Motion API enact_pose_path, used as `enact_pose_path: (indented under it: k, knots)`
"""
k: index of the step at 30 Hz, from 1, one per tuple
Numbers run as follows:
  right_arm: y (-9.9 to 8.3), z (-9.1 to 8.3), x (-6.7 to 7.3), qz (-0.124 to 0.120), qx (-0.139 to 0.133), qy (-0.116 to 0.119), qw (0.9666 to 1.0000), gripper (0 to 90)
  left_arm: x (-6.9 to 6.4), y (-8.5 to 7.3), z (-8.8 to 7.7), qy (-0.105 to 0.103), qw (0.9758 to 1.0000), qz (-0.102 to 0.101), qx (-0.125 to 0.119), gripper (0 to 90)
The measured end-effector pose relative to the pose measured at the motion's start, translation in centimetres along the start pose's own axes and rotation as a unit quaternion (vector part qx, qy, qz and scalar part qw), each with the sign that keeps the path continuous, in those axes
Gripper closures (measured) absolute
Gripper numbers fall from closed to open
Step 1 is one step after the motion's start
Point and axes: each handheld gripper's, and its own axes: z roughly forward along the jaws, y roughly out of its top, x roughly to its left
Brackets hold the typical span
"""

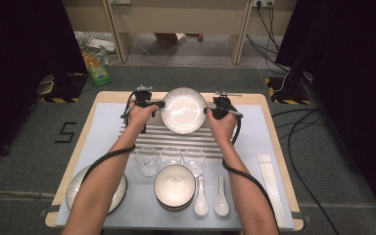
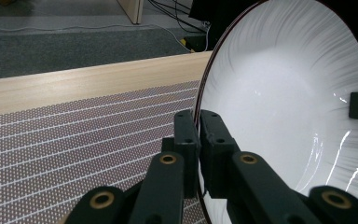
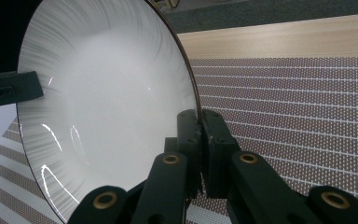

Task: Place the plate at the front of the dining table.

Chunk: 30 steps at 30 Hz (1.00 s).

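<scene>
Plate (image 1: 183, 110) is hanging between both grippers, its white face tilting toward the person, above the striped mat (image 1: 186, 139). Left gripper (image 1: 157, 104) is pinching the rim on its side with jaws nearly closed; right gripper (image 1: 208, 110) is clamping the opposite rim likewise. Nearer the person, three glasses (image 1: 170, 157) are standing beside a bowl (image 1: 175, 185)
</scene>
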Motion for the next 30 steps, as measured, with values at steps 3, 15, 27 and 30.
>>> enact_pose_path:
  k: [3, 15, 27, 30]
  knots:
    - [-0.05, 0.11, -0.03, -0.003, 0.0, -0.001, 1.0, 87.1, 0.05, -0.13, 0.09, 0.001, 1.0, -0.002, 0.001, 85.6]
    - [-0.42, 0.62, -0.27, 0.0, 0.013, -0.003, 0.9999, 87.1, 0.09, -0.72, 0.46, 0.005, 0.9999, 0.002, 0.011, 85.6]
    - [-0.56, 0.83, -0.35, 0.004, 0.018, -0.004, 0.9998, 87.0, 0.14, -0.94, 0.61, 0.005, 0.9999, 0.0, 0.015, 85.6]
    - [-0.58, 0.86, -0.4, 0.003, 0.017, -0.005, 0.9998, 87.0, 0.15, -0.99, 0.68, 0.006, 0.9999, -0.001, 0.015, 85.5]
